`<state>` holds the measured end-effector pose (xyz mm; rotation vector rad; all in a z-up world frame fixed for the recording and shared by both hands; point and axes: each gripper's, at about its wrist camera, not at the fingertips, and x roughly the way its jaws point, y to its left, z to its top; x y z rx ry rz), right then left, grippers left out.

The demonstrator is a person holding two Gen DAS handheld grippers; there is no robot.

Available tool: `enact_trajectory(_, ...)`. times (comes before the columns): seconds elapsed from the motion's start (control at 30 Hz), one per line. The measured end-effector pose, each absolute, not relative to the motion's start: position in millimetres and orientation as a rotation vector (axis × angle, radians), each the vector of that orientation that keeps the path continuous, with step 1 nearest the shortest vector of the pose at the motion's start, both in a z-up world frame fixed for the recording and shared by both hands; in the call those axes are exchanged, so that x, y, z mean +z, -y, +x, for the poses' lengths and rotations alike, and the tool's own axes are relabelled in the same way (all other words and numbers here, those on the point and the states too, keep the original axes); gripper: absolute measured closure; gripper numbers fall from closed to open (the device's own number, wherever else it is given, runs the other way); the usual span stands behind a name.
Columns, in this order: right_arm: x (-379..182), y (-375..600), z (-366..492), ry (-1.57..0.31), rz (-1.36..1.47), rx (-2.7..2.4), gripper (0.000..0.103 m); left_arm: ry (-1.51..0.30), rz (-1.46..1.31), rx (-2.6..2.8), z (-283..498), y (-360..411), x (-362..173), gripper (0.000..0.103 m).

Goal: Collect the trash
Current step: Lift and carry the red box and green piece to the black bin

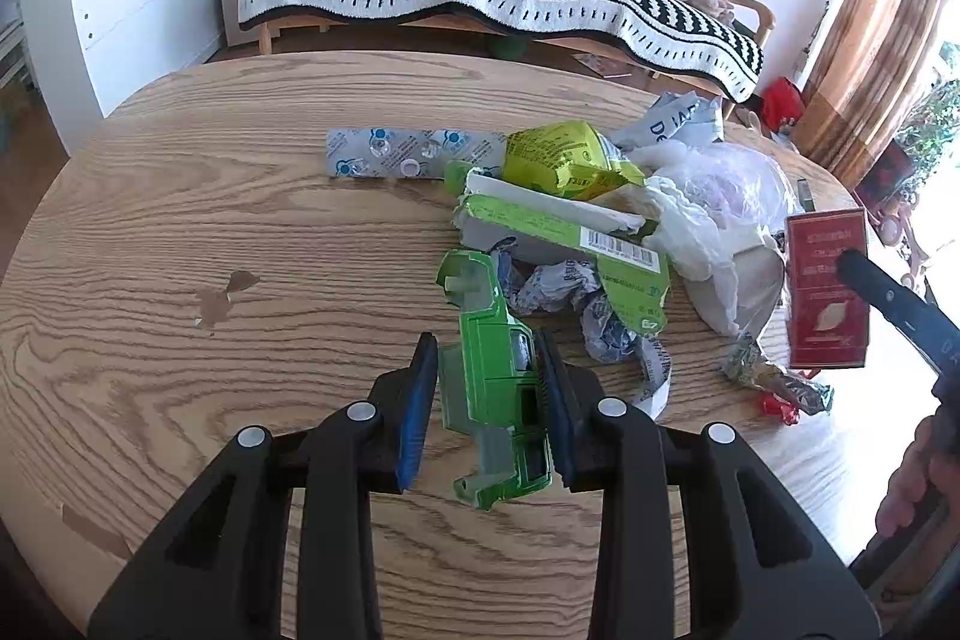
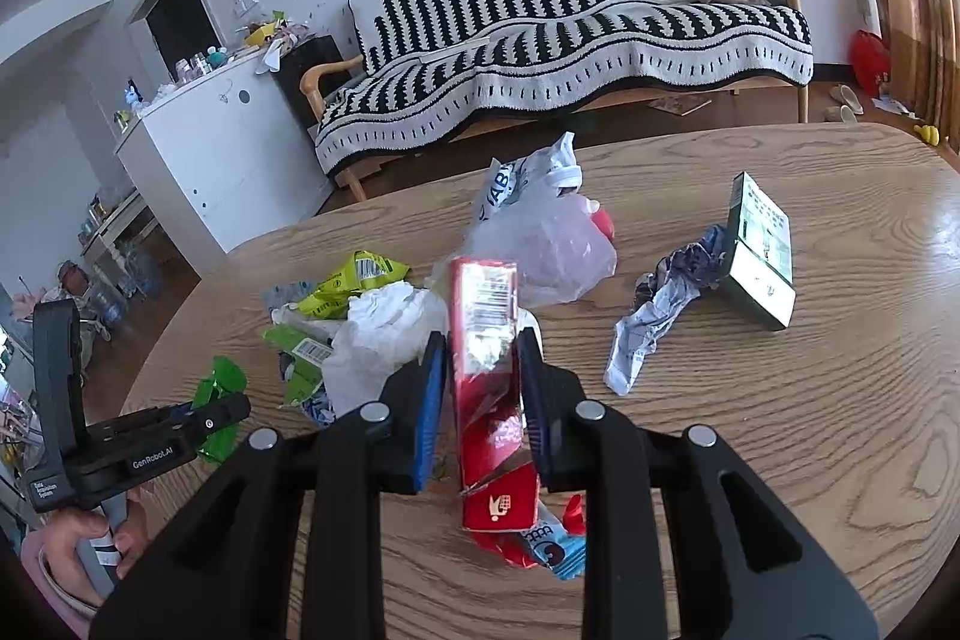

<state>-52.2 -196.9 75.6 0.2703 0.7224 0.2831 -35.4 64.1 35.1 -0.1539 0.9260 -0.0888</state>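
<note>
My left gripper is shut on a broken green plastic toy truck shell, held just above the wooden table. My right gripper is shut on a torn red carton, lifted off the table; the same red carton shows at the right edge of the left wrist view. A heap of trash lies in the middle: a yellow-green wrapper, a torn green-and-white box, crumpled printed paper and a clear plastic bag.
A blister strip lies flat left of the heap. A dark green box stands beside a crumpled paper to the right. A red-blue wrapper lies under the red carton. Behind the table stands a sofa with a striped blanket.
</note>
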Motion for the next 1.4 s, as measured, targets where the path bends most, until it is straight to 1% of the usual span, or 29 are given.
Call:
enact_trajectory(0.13, 88, 210, -60, -0.673, 0.31, 0.266, 0.08, -0.882, -0.163, -0.083, -36, -55, 47, 0.071)
enact_trajectory(0.2, 97, 222, -70, -0.65, 0.328, 0.259, 0.08, -0.847, -0.184, -0.091, -46, -43, 64, 0.071)
enact_trajectory(0.3, 121, 256, -98, -0.597, 0.382, 0.24, 0.08, -0.833, -0.215, -0.165, -72, -9, 84, 0.071)
enact_trajectory(0.4, 147, 304, -140, -0.542, 0.384, 0.185, 0.08, -0.841, -0.163, -0.306, -101, 55, 104, 0.071)
enact_trajectory(0.47, 163, 351, -184, -0.512, 0.381, 0.108, 0.08, -0.852, -0.106, -0.432, -125, 110, 112, 0.071)
enact_trajectory(0.57, 166, 414, -250, -0.517, 0.385, -0.014, 0.08, -0.897, -0.021, -0.629, -167, 198, 108, 0.071)
enact_trajectory(0.67, 149, 462, -305, -0.557, 0.403, -0.121, 0.08, -0.967, 0.07, -0.776, -209, 271, 87, 0.071)
enact_trajectory(0.77, 102, 512, -358, -0.647, 0.474, -0.24, 0.08, -1.059, 0.143, -0.869, -240, 324, 52, 0.071)
enact_trajectory(0.87, 59, 540, -387, -0.722, 0.553, -0.306, 0.08, -1.162, 0.189, -0.92, -264, 362, 14, 0.071)
enact_trajectory(0.97, 21, 563, -410, -0.775, 0.618, -0.355, 0.08, -1.21, 0.27, -0.93, -282, 382, -14, 0.071)
enact_trajectory(1.07, -2, 576, -418, -0.799, 0.662, -0.364, 0.08, -1.254, 0.317, -0.937, -292, 392, -32, 0.071)
enact_trajectory(1.17, -17, 578, -421, -0.82, 0.681, -0.363, 0.081, -1.254, 0.345, -0.932, -296, 396, -37, 0.071)
enact_trajectory(1.27, -23, 578, -418, -0.835, 0.693, -0.361, 0.081, -1.262, 0.357, -0.933, -300, 396, -40, 0.071)
enact_trajectory(1.4, -26, 580, -413, -0.847, 0.705, -0.36, 0.081, -1.284, 0.365, -0.931, -294, 415, -46, 0.071)
